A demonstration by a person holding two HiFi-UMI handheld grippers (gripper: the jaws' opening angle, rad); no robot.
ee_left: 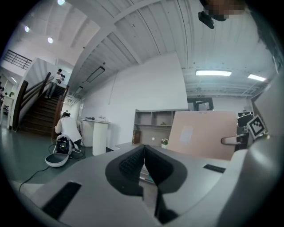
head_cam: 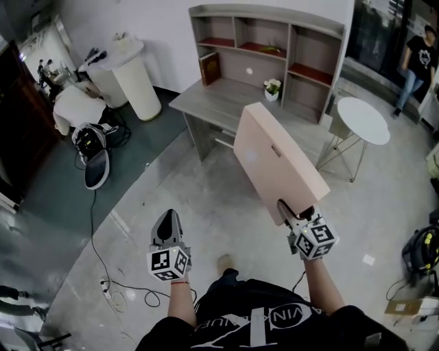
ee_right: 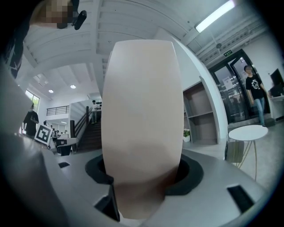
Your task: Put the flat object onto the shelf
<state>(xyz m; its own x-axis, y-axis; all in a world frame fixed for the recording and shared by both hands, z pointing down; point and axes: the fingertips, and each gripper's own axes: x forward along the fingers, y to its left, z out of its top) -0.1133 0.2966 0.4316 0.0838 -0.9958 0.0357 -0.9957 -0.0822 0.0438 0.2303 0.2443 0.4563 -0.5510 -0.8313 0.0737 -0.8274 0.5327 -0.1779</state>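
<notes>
The right hand-held gripper (head_cam: 289,209) pinches the near end of the flat object (head_cam: 274,154) (a pale cream board), which is carried in the air and apart from the counter (head_cam: 206,103). The shelf (head_cam: 267,41) stands along the counter's back edge. The left hand-held gripper (head_cam: 167,221) is pressed together, with nothing between its jaws.

Pale peach board (head_cam: 274,154), grey wooden shelf (head_cam: 267,14), white round table (head_cam: 363,120), grey mottled floor (head_cam: 226,226)

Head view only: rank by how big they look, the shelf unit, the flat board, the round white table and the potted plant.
1. shelf unit
2. flat board, though nearness to the camera inflates it
3. round white table
4. potted plant
</notes>
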